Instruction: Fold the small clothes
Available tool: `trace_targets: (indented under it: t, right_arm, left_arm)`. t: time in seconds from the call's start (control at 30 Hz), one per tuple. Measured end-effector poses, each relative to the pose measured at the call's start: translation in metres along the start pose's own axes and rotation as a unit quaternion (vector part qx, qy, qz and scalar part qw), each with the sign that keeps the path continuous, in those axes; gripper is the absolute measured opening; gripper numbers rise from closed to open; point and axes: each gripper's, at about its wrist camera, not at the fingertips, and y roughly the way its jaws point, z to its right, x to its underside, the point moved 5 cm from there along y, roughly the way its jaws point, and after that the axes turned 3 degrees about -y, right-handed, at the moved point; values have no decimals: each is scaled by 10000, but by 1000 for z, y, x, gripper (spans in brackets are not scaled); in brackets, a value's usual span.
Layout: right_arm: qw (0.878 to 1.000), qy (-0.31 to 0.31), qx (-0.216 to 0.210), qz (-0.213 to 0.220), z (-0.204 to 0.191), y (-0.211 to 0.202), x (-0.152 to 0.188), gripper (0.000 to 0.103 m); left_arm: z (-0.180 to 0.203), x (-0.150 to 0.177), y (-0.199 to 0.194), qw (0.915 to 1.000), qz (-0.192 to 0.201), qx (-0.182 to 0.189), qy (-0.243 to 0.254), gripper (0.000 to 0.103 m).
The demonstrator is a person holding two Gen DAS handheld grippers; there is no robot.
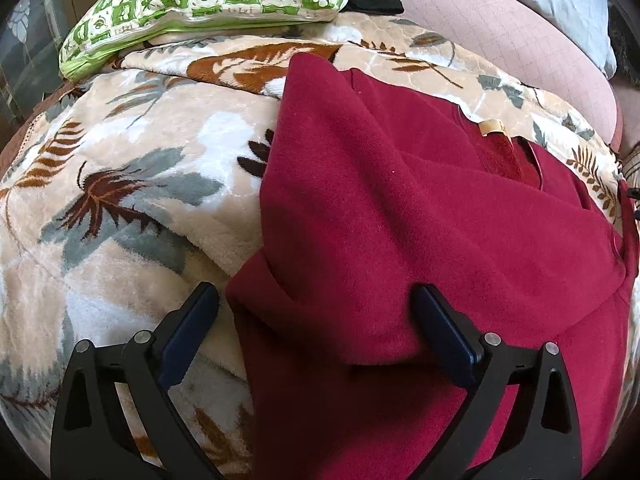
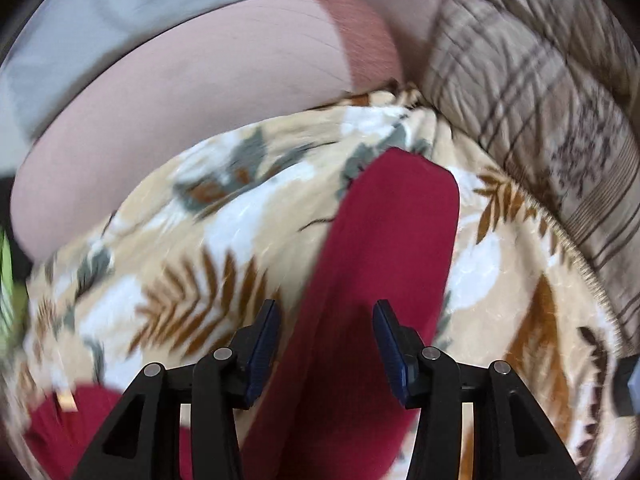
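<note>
A dark red fleece garment (image 1: 400, 208) lies on a leaf-patterned blanket (image 1: 132, 184), with one side folded over its middle and a tan neck label (image 1: 493, 125) showing. My left gripper (image 1: 316, 300) is open over the garment's lower left edge; the right finger lies on the cloth, the left finger over the blanket. In the blurred right wrist view, a red sleeve (image 2: 384, 232) stretches away across the blanket (image 2: 180, 280). My right gripper (image 2: 326, 316) is open with the sleeve's near part between its fingers, not clamped.
A green and white patterned pillow (image 1: 208, 4) lies at the far left of the bed. A pink cushion (image 1: 512, 40) lies behind the blanket and shows in the right wrist view (image 2: 180, 112). A brown striped quilt (image 2: 540, 92) is piled on the right.
</note>
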Motion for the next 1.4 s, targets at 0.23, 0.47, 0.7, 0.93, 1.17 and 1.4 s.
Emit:
trace_targets:
  t: [0.23, 0.47, 0.7, 0.93, 1.17, 1.4]
  right_arm:
    - [9998, 24, 157, 88, 12, 25, -12, 38]
    - [9955, 130, -748, 573, 27, -37, -12, 11]
    - [9734, -599, -2065, 796, -22, -126, 16, 11]
    - [9235, -2108, -3136, 665, -149, -192, 93, 11]
    - [8794, -3267, -3445, -344, -258, -153, 223, 11]
    - [8868, -3085, -3194, -1278, -254, -104, 273, 12]
  left_arm:
    - [0, -3, 0, 9999, -118, 81, 51, 100]
    - [-7, -16, -25, 9992, 138, -104, 349, 100]
    - [-31, -31, -50, 9989, 328, 284, -175, 100]
    - [-50, -39, -68, 9964, 555, 388, -507, 100]
    - [-58, -41, -67, 9953, 596, 437, -634, 100]
    - [-55, -40, -62, 9947, 558, 571, -652, 100]
